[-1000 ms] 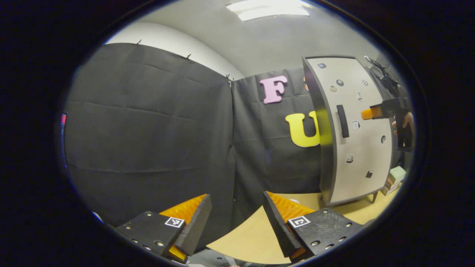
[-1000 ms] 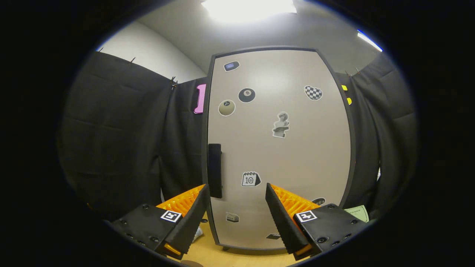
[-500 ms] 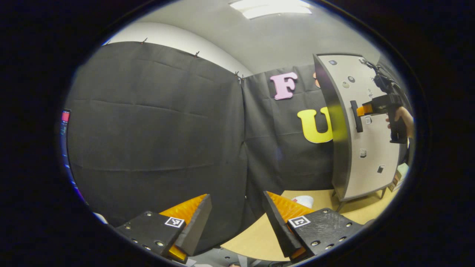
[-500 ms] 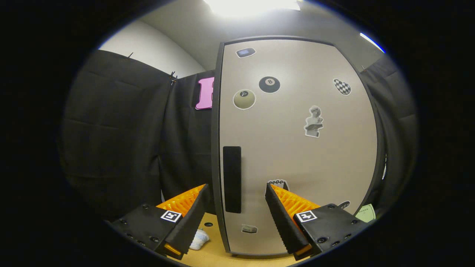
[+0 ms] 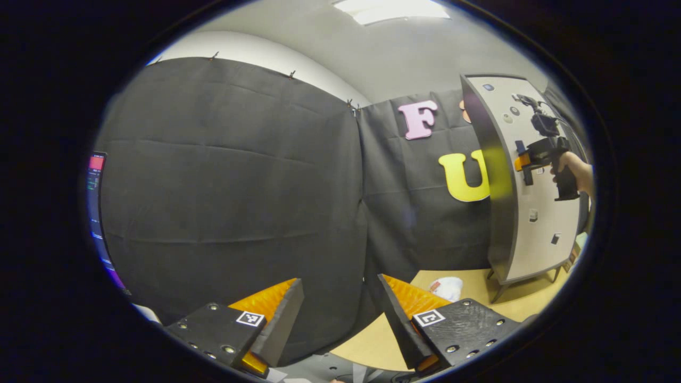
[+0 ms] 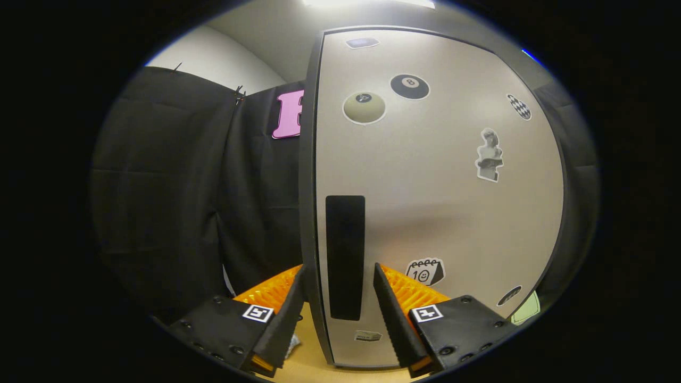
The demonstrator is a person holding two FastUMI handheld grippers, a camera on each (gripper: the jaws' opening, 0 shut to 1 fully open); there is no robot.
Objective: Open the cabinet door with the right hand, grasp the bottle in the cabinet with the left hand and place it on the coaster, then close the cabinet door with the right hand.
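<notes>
Beige flat cabinet door [image 6: 425, 213]; ribbed orange right gripper [image 6: 338, 287] straddles handle [image 6: 345, 258].

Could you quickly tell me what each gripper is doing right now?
Left gripper: open, holding nothing.
Right gripper: open, fingers either side of the cabinet door handle.

Right tool [image 6: 338, 308] fingers parted; left tool [image 5: 340, 319] agape.

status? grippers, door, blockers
Right gripper open, fingers straddling the door handle. Left gripper open, empty. Cabinet door shut. Nothing in the way.
</notes>
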